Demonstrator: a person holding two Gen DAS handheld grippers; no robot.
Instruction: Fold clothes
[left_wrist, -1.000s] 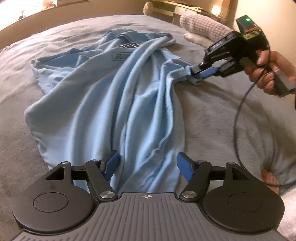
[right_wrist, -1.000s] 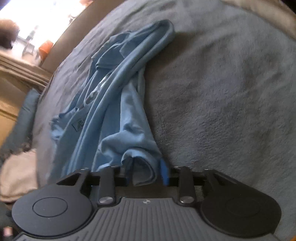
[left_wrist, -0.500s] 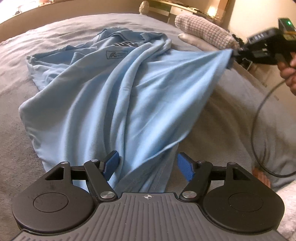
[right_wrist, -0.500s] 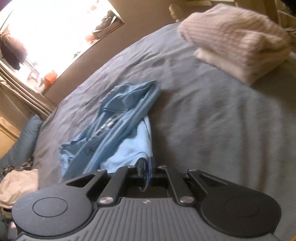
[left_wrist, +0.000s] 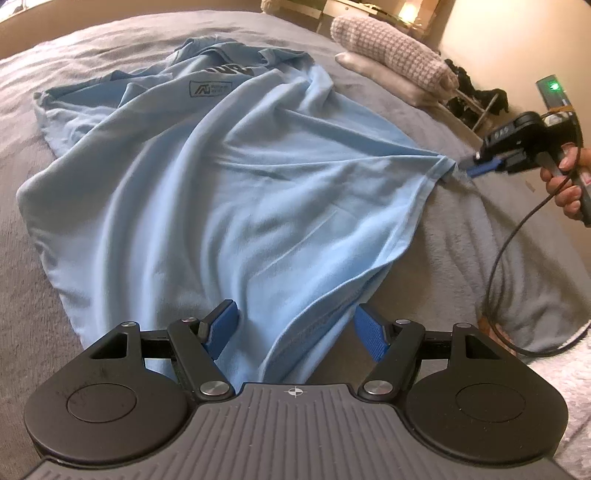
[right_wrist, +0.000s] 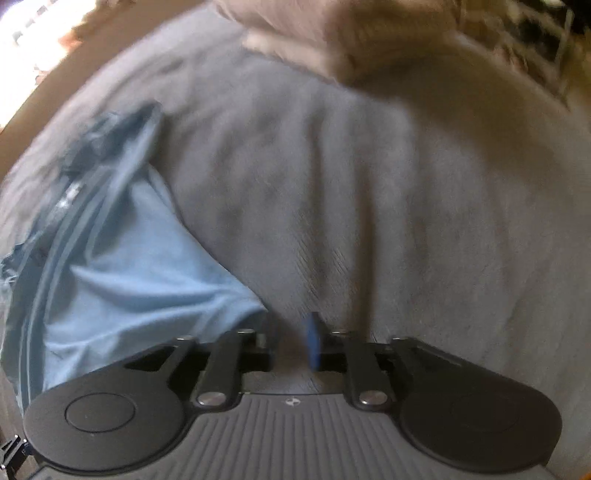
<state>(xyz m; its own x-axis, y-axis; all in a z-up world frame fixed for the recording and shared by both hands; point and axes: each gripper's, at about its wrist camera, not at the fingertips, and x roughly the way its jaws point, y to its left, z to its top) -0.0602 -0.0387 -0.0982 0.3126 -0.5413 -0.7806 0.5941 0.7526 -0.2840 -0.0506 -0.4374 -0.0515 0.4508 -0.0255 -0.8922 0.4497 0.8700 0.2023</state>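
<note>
Our left gripper (left_wrist: 293, 326) hangs over the near hem of the light blue T-shirt (left_wrist: 207, 192) with its blue pads (left_wrist: 221, 325) spread wide; the cloth bunches up between them, but neither pad presses on it, so nothing is grasped on this side. Our right gripper (left_wrist: 471, 170), seen from the left wrist view with a hand (left_wrist: 565, 181) on its handle, sits just beyond the shirt's right corner. Its jaws are opening, and the corner (left_wrist: 445, 166) lies on the bed just short of the tips, apparently out of the jaws. The right wrist view is blurred, yet it agrees: between the fingers we see only grey cover, with the shirt's edge (right_wrist: 236, 299) off to the left.

The T-shirt lies across the grey bed cover (left_wrist: 480, 240), printed side toward the far end, partly spread but rumpled, with deep creases running lengthwise and the far sleeve area piled up. A folded knit stack (left_wrist: 391, 55) rests well beyond it.

We judge the spreading step unfinished. The risks from here: the freed corner may creep back inward and leave the right side slack; folding over these creases would lock them in; our left pads closing on the bunched hem could catch two layers and drag the whole shirt; and the dangling cable (left_wrist: 506, 258) could snag the cloth.
</note>
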